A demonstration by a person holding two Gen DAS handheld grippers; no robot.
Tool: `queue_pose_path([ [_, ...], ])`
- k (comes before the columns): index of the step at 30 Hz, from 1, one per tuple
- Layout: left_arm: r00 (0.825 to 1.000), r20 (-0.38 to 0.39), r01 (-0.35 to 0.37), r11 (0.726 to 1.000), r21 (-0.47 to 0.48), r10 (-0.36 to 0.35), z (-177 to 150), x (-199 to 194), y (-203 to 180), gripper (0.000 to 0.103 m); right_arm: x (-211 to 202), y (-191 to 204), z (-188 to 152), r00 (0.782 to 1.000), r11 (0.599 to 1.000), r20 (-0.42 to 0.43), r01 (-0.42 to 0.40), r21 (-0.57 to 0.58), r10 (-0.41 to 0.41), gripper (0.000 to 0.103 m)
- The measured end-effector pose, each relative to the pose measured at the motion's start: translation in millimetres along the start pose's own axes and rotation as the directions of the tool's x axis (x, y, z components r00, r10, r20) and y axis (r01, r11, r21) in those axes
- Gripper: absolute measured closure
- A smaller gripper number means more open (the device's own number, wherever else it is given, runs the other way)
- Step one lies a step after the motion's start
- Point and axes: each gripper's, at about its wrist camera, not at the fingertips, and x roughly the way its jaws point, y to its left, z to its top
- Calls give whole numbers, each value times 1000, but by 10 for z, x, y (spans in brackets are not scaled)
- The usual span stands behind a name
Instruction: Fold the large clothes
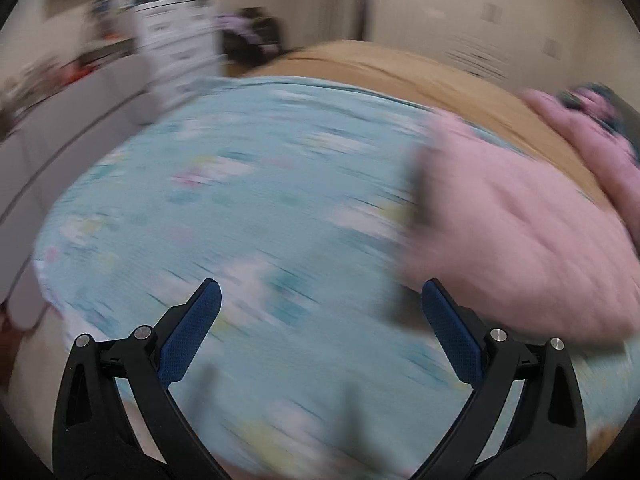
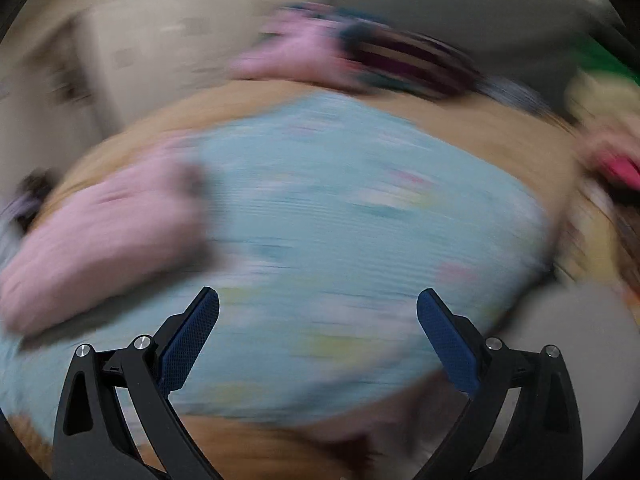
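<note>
Hovering wide open, holding nothing: left gripper (image 1: 320,298), right gripper (image 2: 318,306). Lying flat, blue cloth (image 1: 248,200), likely awaiting folding beside pink garment (image 1: 520,232).

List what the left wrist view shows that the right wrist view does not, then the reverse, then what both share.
Only the left wrist view: a white drawer unit and a grey sofa at the left, both blurred.

Only the right wrist view: a striped cloth beyond the bed and a green patch at the far right.

Both: the open left gripper and open right gripper holding nothing, a blue printed garment spread on a tan sheet, and a pink garment beside it.
</note>
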Motion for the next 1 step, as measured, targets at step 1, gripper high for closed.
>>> queue_pose_path([
  [1,998,2,-67,997,-38,67,162,177,274,9,84,-380,15,997,994,-9,80,76,-80,4],
])
